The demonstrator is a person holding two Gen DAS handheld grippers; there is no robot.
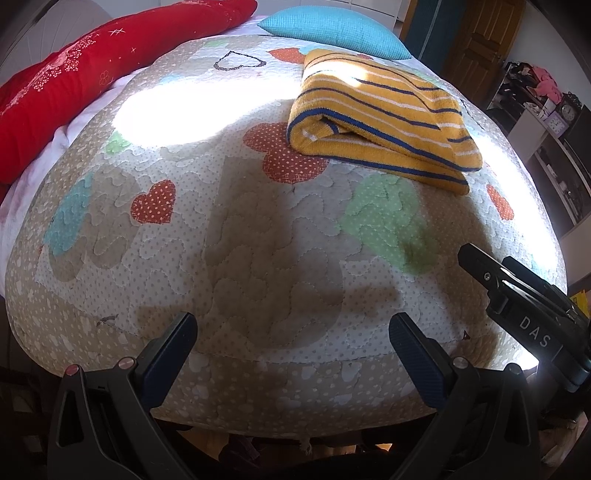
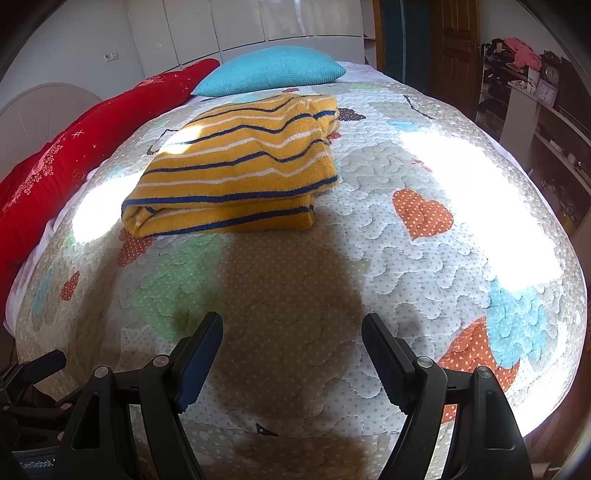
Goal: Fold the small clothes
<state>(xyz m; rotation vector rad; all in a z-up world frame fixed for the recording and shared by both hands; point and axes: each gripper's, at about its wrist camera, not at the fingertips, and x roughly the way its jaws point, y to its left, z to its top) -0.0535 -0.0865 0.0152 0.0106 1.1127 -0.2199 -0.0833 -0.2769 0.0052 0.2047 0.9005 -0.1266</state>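
1. In the left wrist view, the left gripper [image 1: 293,338] is hanging over the quilt [image 1: 258,258] near the bed's front edge. Its jaws are standing wide apart, and nothing is sitting between them.
2. In the same view, the yellow striped sweater [image 1: 380,114] is lying folded on the quilt, well apart from the jaws, up and to the right. A blue pillow [image 1: 332,31] and a red blanket [image 1: 92,77] are lying behind it. Part of the right gripper [image 1: 517,295] is poking in at the right edge.
3. In the right wrist view, the right gripper [image 2: 291,339] is also standing wide apart and holding nothing. The sweater [image 2: 240,162] is sitting up and to the left, near the pillow [image 2: 269,70].
4. The folding is looking done, I think. But the folded layers are looking thick and loose at the near edge. If a gripper is bumping or grabbing only the top layer, the fold may be coming undone.
5. Bright sun patches are hiding parts of the quilt, so edges may be getting hard to see.
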